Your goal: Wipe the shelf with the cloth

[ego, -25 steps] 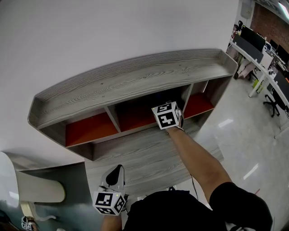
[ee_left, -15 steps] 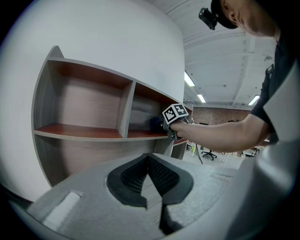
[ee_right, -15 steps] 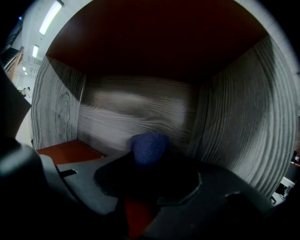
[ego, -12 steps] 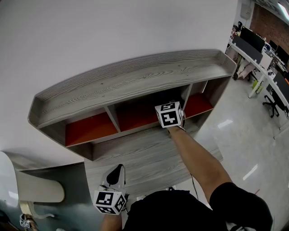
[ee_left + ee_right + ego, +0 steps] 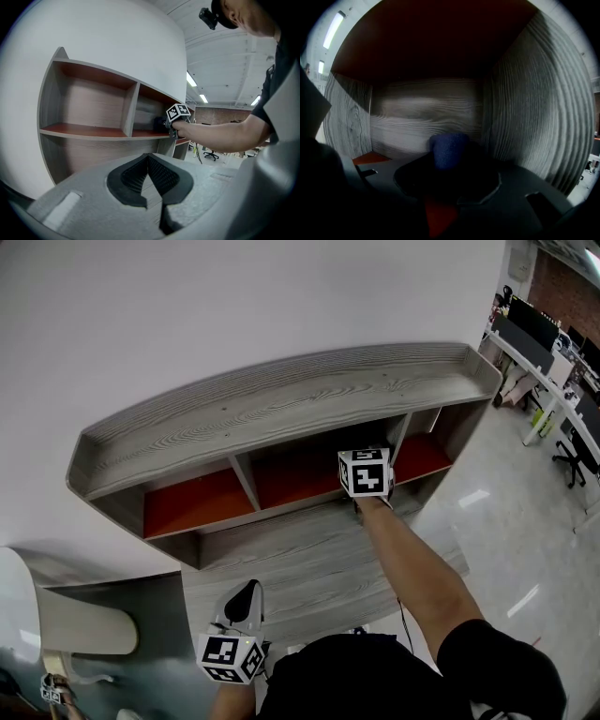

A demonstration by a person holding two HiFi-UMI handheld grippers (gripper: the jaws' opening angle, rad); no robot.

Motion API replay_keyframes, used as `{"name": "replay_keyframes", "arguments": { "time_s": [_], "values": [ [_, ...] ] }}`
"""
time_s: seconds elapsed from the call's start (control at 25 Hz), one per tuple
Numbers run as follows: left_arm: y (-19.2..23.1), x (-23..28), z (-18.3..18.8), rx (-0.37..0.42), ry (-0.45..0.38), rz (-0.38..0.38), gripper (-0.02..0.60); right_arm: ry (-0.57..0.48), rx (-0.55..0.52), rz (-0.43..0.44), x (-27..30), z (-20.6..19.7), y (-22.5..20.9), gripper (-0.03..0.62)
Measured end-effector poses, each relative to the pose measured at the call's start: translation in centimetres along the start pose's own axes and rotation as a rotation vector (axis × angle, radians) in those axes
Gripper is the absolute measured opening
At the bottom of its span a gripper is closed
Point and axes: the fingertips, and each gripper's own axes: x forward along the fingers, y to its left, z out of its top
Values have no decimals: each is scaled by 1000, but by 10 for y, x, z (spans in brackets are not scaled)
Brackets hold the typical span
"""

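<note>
- Right claw was clenched on the dark blue cloth inside a red-floored compartment of the grey wood-grain shelf, whose side wall stood just right of it.
- Left claw was closed and empty, apart from the shelf.

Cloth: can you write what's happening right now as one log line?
right gripper: shut on blue cloth | place: middle compartment of shelf, right end | left gripper: shut, empty, held low

No writing or numbers can be read.
</note>
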Motion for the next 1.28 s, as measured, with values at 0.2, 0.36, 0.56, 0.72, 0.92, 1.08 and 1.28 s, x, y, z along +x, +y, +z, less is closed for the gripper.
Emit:
{"name": "replay_keyframes", "arguments": {
  "time_s": [0.2,0.36,0.56,0.72,0.92,1.08,1.28],
  "values": [
    [3,-1,0,-2,1,6,9,-38,64,34,-6,7,7,158],
    [4,-1,1,-2,2,7,10,-89,97,118,-22,26,36,158],
    [3,0,1,-3,0,9,9,-165,73,346,-54,56,108,158],
    [6,-3,-2,-9,4,22,10,-222,0,473,-79,80,157,158],
    [6,-7,-4,-15,6,32,10,-262,-81,525,-94,96,191,158],
    [2,-9,-6,-15,7,27,10,-280,-122,509,-96,101,198,158],
    [3,-13,-8,-22,10,36,11,-305,-191,479,-101,103,201,158]
  ]
}}
